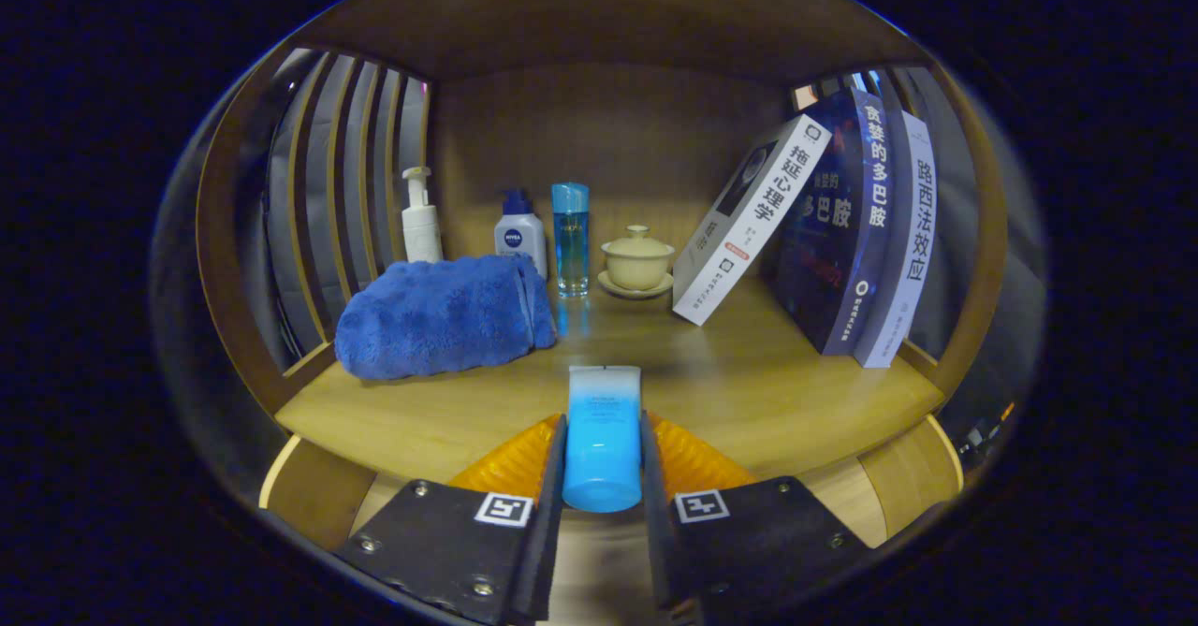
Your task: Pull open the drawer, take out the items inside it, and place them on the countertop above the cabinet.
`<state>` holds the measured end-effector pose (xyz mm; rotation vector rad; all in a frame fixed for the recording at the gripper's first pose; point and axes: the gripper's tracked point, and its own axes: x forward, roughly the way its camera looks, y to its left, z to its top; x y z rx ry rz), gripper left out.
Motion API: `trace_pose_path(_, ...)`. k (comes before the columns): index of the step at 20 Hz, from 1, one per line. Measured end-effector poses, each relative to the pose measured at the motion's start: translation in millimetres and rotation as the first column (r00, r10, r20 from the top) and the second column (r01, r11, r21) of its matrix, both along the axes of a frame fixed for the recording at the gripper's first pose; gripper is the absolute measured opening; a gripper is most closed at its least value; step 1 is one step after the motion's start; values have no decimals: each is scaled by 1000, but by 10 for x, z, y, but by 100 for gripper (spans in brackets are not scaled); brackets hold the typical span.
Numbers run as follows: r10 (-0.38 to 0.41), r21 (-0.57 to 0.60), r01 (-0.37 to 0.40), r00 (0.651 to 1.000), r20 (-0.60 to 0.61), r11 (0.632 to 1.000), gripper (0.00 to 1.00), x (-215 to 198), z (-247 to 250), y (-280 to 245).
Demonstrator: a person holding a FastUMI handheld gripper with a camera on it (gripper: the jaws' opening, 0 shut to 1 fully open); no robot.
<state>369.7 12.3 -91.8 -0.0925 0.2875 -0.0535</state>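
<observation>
Jaws (603, 462) clamped snug on the blue tube (603, 439), over the table (749, 383). Folded blue towel (445, 315) at 10 o'clock, lidded teacup (637, 259) at 12, leaning books (824, 233) at 2.

Dim, warm light is falling from above and in front onto the wooden countertop (749, 392), leaving the shelf's back wall murky. Beyond the tube (603, 434), a soft sheen is lying on the wood. Fisheye distortion is bowing the side slats (351, 177) and books (842, 224); edges are softening, darkening.
</observation>
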Motion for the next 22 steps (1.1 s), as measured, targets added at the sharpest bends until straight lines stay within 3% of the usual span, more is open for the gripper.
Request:
trace_pose_path(10, -23, -34, 23, 1000, -3, 999, 43, 168, 58, -71)
trace_pose_path(13, -40, -44, 40, 999, -11, 998, 57, 157, 65, -127)
trace_pose_path(17, -23, -38, 22, 1000, -14, 999, 100, -46, 164, -81)
trace_pose_path(22, -7, -41, 8, 1000, 30, 999, 100, -440, 440, -55)
